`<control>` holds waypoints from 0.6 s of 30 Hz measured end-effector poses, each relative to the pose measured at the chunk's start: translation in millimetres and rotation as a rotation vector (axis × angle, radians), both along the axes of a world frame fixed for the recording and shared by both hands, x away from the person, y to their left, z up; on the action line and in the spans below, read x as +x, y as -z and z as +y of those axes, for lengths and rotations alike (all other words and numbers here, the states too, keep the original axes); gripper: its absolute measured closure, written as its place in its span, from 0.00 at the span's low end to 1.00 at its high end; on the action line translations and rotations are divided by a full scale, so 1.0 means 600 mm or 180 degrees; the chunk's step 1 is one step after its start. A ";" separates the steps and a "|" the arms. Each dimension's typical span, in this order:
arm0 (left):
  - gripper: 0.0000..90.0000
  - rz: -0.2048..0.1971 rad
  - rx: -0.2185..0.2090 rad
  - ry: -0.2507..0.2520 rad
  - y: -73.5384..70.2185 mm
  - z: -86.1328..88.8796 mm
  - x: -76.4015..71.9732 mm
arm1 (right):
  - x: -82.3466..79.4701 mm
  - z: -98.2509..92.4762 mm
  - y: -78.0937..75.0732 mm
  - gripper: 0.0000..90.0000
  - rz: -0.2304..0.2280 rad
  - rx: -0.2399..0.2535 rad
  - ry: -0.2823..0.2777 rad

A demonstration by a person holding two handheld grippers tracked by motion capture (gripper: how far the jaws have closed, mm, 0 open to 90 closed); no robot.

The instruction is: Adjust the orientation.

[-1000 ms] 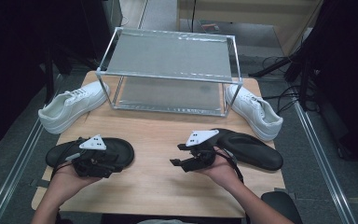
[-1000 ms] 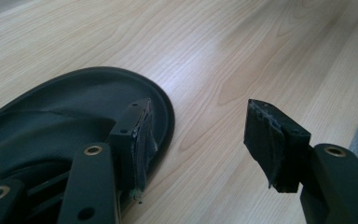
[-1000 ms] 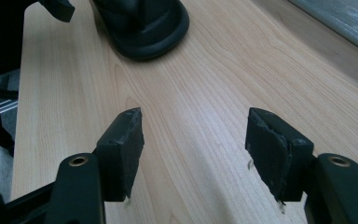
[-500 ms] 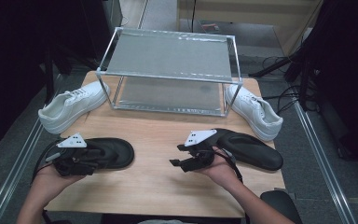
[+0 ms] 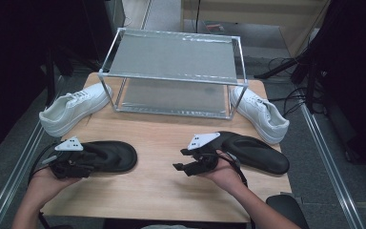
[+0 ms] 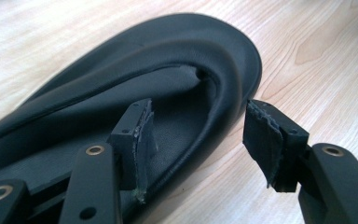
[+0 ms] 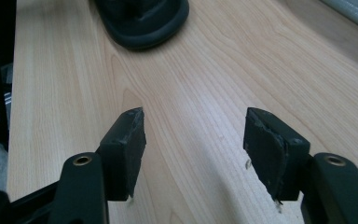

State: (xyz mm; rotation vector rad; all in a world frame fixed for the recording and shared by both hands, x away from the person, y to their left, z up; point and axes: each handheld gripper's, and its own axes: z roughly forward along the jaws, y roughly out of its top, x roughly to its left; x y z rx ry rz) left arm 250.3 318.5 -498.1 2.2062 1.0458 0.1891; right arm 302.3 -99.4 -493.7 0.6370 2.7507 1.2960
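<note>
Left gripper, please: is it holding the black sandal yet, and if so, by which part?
Nothing is held: the left gripper stands open astride the black sandal's side edge.

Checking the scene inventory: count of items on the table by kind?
Black flip-flops: 2, left flip-flop, right flip-flop
White sneakers: 2, left sneaker, right sneaker
Metal shelf rack: 1, rack
Total: 5

2 white sneakers (image 5: 71,112) (image 5: 261,113) flank metal rack (image 5: 171,71) on wood table (image 5: 157,191).
</note>
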 end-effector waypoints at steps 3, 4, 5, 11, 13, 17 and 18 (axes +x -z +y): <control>0.49 0.0078 -0.0066 0.0075 0.012 0.003 0.006 | 0.000 0.001 0.001 0.44 0.0004 -0.0011 -0.0009; 0.49 0.0078 -0.0066 0.0075 0.012 0.003 0.006 | 0.000 0.001 0.001 0.44 0.0004 -0.0011 -0.0009; 0.50 0.0083 -0.0109 0.0105 0.017 0.004 0.007 | -0.001 0.002 0.001 0.44 0.0013 -0.0017 -0.0006; 0.61 0.0071 0.0059 0.0200 0.024 -0.009 0.008 | -0.001 0.002 0.003 0.44 0.0009 -0.0038 -0.0012; 0.63 0.0070 0.0060 0.0214 0.022 -0.010 0.009 | -0.002 0.002 0.003 0.44 0.0012 -0.0044 -0.0007; 0.76 0.0068 0.0072 0.0228 0.019 -0.013 0.009 | -0.002 0.002 0.004 0.44 0.0025 -0.0054 -0.0003; 0.76 0.0081 0.0078 0.0246 0.018 -0.015 0.009 | -0.002 0.002 0.004 0.44 0.0025 -0.0054 -0.0003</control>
